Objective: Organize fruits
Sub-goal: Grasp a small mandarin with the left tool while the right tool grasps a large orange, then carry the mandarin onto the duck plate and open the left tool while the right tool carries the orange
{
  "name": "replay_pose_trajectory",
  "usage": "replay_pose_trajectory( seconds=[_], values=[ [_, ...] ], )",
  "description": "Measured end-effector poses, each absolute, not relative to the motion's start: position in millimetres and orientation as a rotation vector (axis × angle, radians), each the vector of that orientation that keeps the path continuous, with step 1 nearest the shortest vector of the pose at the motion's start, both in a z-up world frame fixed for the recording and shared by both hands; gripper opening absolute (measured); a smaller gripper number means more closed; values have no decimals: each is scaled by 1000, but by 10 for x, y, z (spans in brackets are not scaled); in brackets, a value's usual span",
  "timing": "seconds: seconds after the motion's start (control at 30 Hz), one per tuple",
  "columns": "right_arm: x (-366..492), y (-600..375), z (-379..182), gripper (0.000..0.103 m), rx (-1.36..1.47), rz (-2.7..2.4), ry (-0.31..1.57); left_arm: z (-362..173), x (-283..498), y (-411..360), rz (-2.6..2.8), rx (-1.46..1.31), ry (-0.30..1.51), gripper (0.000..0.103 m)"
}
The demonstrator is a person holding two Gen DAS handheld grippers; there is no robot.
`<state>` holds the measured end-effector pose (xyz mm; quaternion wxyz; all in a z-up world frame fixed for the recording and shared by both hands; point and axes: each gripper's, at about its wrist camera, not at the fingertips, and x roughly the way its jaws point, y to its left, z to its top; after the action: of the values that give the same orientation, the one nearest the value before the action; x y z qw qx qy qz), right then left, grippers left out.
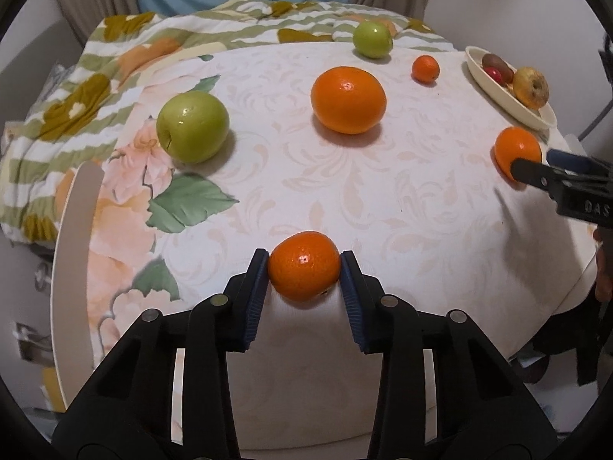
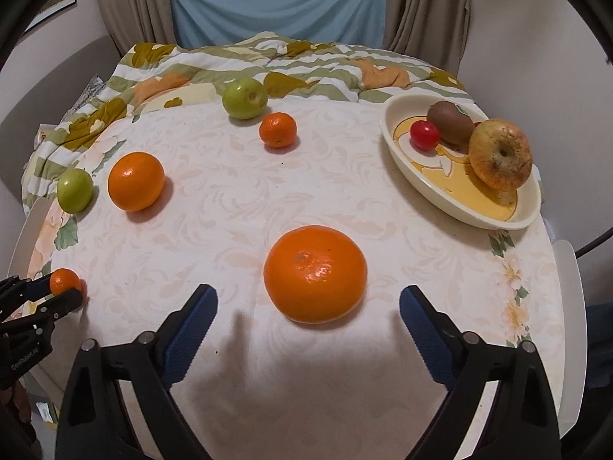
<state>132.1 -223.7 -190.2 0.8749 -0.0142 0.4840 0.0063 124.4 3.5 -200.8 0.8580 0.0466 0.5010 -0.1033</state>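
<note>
- Left hand-held gripper (image 1: 303, 268) is clamped on a small mandarin (image 1: 304, 270), both blue pads pressed to its sides at the near edge of the worktop (image 1: 402, 191); the fruit's navel dimple faces the camera and a little up.
- Right hand-held gripper (image 2: 308, 303) stands wide apart, fingers flanking but not touching a big orange (image 2: 315, 274) that sits on the cloth; its stem scar faces up and slightly left, its long axis runs side to side.
- Further back on the left, a second large orange (image 2: 136, 181) rests beside a green apple (image 2: 75, 190), the two close but apart; in the left wrist view that apple's stem end turns toward the lower left.
- Mid-worktop, a small tangerine (image 2: 277, 130) sits just in front of another green apple (image 2: 245, 98), whose dimpled end points toward the camera.
- Far right, an oval cream dish (image 2: 406, 176) runs diagonally from far left to near right, holding a red tomato (image 2: 424, 135), a brown kiwi (image 2: 450, 122) lying lengthwise along the dish, and a yellowish apple (image 2: 500, 153) with its hollow facing the camera.
- Behind everything, a rumpled floral blanket (image 2: 184, 69) and a blue curtain (image 2: 276, 4).
</note>
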Motion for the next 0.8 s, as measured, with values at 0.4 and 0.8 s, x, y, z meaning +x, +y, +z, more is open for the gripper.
replay_pose_trajectory(
  seconds=[0.4,0.8],
  values=[
    [1438,-2256,-2008,75,12,18,1033,-2002,1218,66,-217,81,1062,44],
    [1471,-2351,-2028,56,38,-3,1025,-2000,1159,108,-201,43,1068,44]
  ],
)
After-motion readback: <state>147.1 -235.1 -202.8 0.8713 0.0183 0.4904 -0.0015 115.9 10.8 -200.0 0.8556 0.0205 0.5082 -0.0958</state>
